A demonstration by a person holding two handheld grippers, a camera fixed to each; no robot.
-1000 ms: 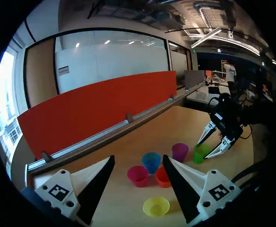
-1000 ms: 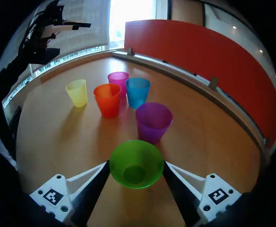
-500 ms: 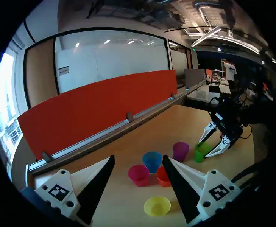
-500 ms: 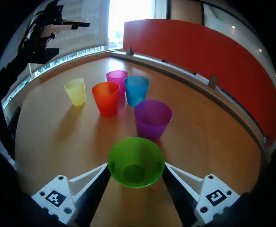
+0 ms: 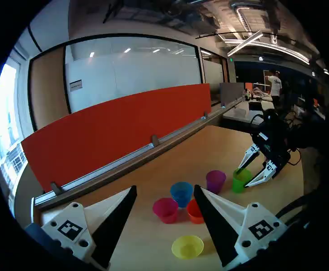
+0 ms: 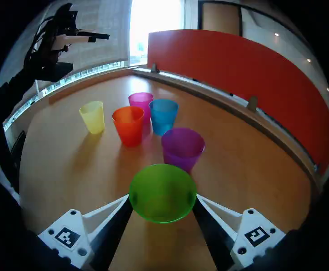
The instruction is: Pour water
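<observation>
OK, the green cup (image 6: 163,193) is at lower centre of the right gripper view, mouth toward the camera, pinched on both sides by the right gripper (image 6: 162,202). Just behind it is the purple cup (image 6: 183,148). The blue cup (image 6: 163,116), orange cup (image 6: 128,125) and magenta cup (image 6: 141,105) are bunched mid-frame, with the yellow cup (image 6: 93,116) apart at their left. All stand on the wooden table (image 6: 65,171). A red divider (image 6: 254,77) runs across the upper right. In its own view I see the left gripper (image 5: 164,189) with fingers spread wide, holding nothing.

The right gripper (image 6: 162,199) has raised the green cup (image 6: 163,189) slightly, tipping it forward.
</observation>
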